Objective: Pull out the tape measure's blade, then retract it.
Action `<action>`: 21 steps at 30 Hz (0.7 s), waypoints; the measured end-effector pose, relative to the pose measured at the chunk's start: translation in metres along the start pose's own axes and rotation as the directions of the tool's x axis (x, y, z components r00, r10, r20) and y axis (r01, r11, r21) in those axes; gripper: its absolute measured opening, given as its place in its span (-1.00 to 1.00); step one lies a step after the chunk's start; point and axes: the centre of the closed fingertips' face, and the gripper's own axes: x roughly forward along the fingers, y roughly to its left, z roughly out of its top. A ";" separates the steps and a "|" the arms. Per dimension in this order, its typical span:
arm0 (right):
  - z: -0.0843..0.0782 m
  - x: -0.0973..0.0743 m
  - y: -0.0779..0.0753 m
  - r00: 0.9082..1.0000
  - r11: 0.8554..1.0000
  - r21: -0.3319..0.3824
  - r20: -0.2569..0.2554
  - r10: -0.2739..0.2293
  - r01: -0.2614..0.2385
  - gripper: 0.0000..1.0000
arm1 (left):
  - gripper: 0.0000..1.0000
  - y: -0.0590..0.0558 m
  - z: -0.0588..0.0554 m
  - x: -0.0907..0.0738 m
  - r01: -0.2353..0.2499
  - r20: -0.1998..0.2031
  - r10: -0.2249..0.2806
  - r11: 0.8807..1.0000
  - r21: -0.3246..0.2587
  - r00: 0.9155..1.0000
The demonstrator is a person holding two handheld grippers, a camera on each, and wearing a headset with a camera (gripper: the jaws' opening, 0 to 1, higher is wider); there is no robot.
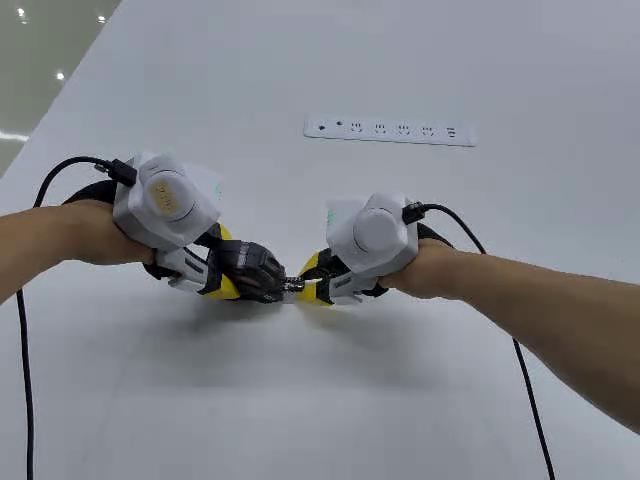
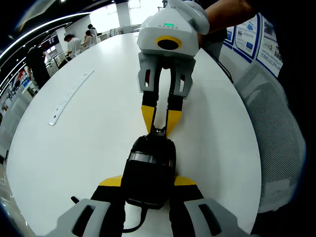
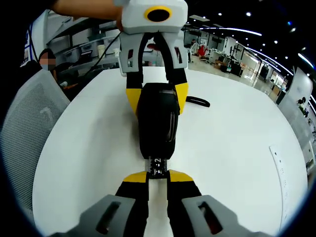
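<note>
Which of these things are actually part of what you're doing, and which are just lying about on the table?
In use:
tape measure, gripped by the left gripper
its blade, pinched at the tip by the right gripper

Lying about:
power strip on the white table
mesh chair beside the table

Smooth black plastic tape measure (image 3: 157,121)

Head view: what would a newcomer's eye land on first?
The left gripper clamps a black tape measure mid-table, nose to nose with the right gripper, which pinches the blade by its tip, barely drawn out. Farther back, a white power strip lies on the table.
</note>
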 end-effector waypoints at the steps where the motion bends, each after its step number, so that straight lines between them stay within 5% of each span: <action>1: 0.000 0.000 0.000 1.000 1.000 0.000 0.000 0.000 0.000 -0.75 | -0.38 0.000 0.000 0.000 0.000 0.000 0.000 1.000 0.000 1.000; 21: -0.007 -0.007 0.001 1.000 1.000 0.004 0.001 0.001 -0.001 -0.75 | -0.38 0.000 0.000 0.000 -0.001 0.000 0.001 1.000 -0.003 1.000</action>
